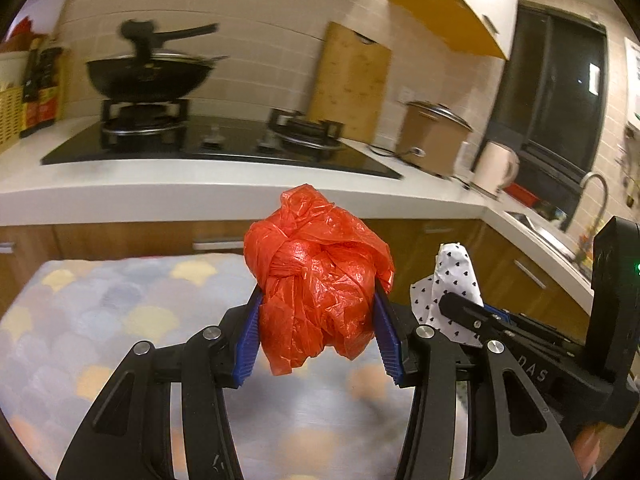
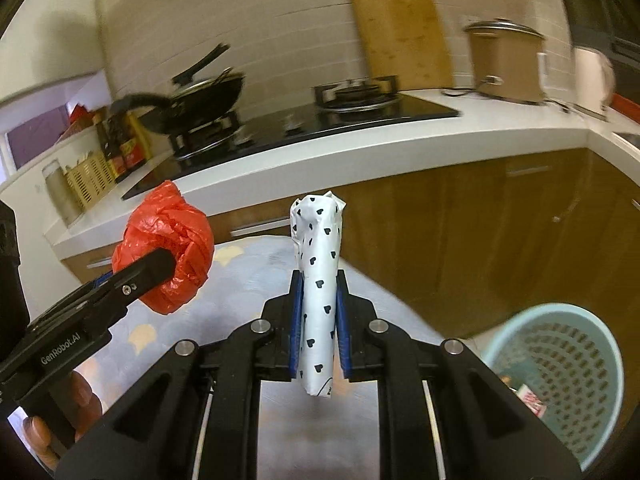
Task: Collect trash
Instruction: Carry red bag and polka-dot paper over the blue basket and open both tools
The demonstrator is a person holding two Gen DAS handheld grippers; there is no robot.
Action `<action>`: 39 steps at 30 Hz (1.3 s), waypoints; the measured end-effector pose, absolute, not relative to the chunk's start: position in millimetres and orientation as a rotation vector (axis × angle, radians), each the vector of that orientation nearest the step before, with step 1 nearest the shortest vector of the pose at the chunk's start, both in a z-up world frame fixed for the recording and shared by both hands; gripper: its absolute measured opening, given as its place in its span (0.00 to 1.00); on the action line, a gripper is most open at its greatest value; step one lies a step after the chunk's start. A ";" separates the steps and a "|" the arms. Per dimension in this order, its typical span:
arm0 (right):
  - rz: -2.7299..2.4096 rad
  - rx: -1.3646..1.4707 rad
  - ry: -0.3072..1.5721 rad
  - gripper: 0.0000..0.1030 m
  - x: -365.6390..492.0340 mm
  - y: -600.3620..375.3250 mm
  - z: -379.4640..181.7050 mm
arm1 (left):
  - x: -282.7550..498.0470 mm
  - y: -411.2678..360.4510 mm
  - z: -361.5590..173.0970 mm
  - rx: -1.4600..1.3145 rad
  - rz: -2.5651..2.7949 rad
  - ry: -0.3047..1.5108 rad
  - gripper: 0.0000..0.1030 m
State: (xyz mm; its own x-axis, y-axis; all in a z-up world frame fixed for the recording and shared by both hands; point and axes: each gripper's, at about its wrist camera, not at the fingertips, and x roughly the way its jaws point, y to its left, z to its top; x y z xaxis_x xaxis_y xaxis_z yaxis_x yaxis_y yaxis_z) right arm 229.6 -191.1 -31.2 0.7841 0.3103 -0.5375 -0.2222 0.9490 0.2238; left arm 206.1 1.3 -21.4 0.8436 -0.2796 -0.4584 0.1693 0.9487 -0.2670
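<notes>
Through the left wrist view: left gripper (image 1: 318,328) clamped around a knotted red bag (image 1: 316,280), held up over the patterned table (image 1: 80,320), off the surface for carrying. Beside it, right gripper (image 1: 460,308) pinching a wrapper (image 1: 452,280).

Through the right wrist view: 2 fingers (image 2: 296,320) closed tight on the wrapper, upright, gripped mid-length. Blue bin (image 2: 560,380) low at right, likely the drop point for both.

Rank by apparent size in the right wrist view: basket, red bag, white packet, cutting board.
1. basket
2-3. cutting board and red bag, too alike to separate
4. white packet
Nearness inflates the basket, bag and packet.
</notes>
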 end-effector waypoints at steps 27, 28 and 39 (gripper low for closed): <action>-0.044 0.352 0.785 0.18 178.3 -413.2 -94.1 | 202.2 -220.2 -72.7 -0.114 -0.522 0.707 0.47; -0.047 0.360 0.794 0.19 179.0 -414.7 -96.1 | 204.0 -225.0 -76.3 -0.104 -0.530 0.716 0.49; -0.119 0.422 0.831 0.58 181.8 -435.2 -118.2 | 219.5 -221.6 -96.9 -0.120 -0.565 0.765 0.68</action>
